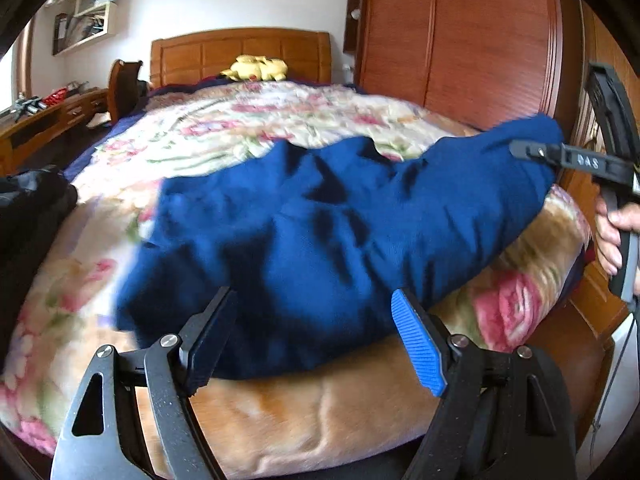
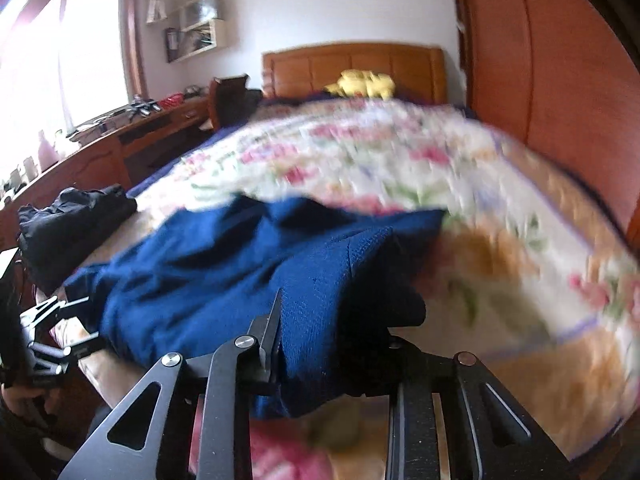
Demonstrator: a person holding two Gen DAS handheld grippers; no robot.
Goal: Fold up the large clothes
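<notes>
Blue garment (image 1: 320,232) lies crumpled on the floral blanket (image 1: 224,128) of the bed, at the foot end, far from the wooden headboard (image 1: 240,54). One end is raised off the blanket toward the wardrobe (image 1: 460,40) side.

Right claw (image 2: 332,332): narrowed down, pinching a bunched edge of the blue garment; cloth fills the gap between its fingers and drapes over them. From the left wrist view its tip is buried in the raised end of the cloth, with a hand (image 1: 616,236) on its handle.

Left claw (image 1: 316,340): spread wide, nothing between its fingers; it hangs over the near hem, on the side of the garment away from the headboard.

Handling, as a judgement: soft knit-looking fabric, limp, no stiffness. It sags between any two held points, so it probably needs both claws at matching corners or along one seam. Light for its size. It likely drags on the fleecy blanket rather than sliding. Not fragile. A pinch over a doubled edge should hold better than one over a single layer.

Hard to make out:
- Motion blur across the right wrist view; weave is sharp only near the right claw.
- Garment type unclear; no collar, sleeve or waistband readable.
- How many layers the right claw holds: cannot tell.
- Dark bundle (image 2: 72,216) at the bed's window side, identity unclear.
- Yellow soft thing (image 1: 256,68) by the headboard, too small to name.
</notes>
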